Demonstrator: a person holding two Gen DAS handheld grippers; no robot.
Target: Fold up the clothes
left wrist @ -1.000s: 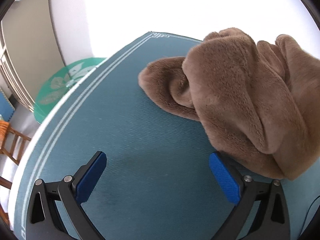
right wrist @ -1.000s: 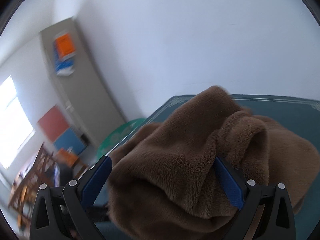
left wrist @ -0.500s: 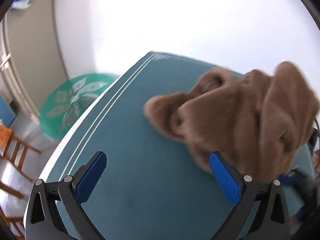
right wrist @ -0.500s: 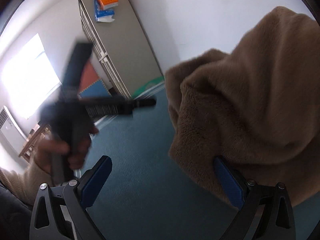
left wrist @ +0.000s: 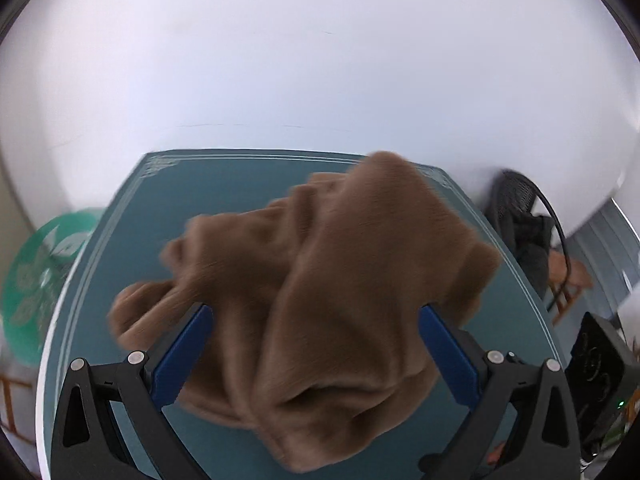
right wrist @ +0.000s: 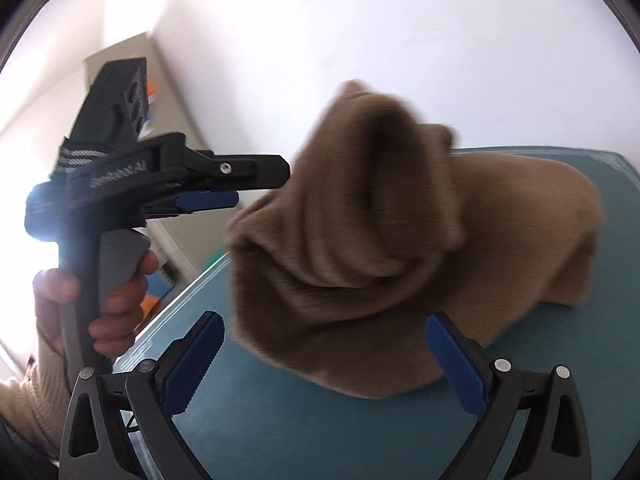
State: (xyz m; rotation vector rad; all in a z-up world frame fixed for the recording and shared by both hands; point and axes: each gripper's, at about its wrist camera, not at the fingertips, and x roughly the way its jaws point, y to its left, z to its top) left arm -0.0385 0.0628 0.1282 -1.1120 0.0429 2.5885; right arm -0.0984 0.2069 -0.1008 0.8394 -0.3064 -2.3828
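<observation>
Brown fleece garment (left wrist: 332,304) sits bunched and motion-blurred on the teal table mat (left wrist: 224,196), filling the space ahead of both grippers. Left gripper (left wrist: 312,354): jaws spread wide, blue pads either side of the heap, nothing clamped; the cloth bulges between and over the pads, contact not certain. Right gripper (right wrist: 324,364): jaws also wide, the lower edge of the fleece just ahead of and between the pads, no grip visible.

In the right wrist view the left gripper shows off to its left, held by a hand (right wrist: 108,300) in a cream knit sleeve (right wrist: 28,392), its blue pads level with the upper folds of the garment.

Surface: mat is teal with thin white border lines; far edge and both far corners visible beyond the heap from the left gripper. Bare mat lies ahead-left of the left gripper and close in front of the right gripper.

Room: plain white wall (left wrist: 320,60) behind the table. Left of the left gripper, below table level, a green round patterned object (left wrist: 40,276). To its right, a dark mesh chair (left wrist: 520,216) and a black case (left wrist: 600,364) stand near the table edge. A grey cabinet (right wrist: 168,92) stands beyond the hand in the right wrist view.
</observation>
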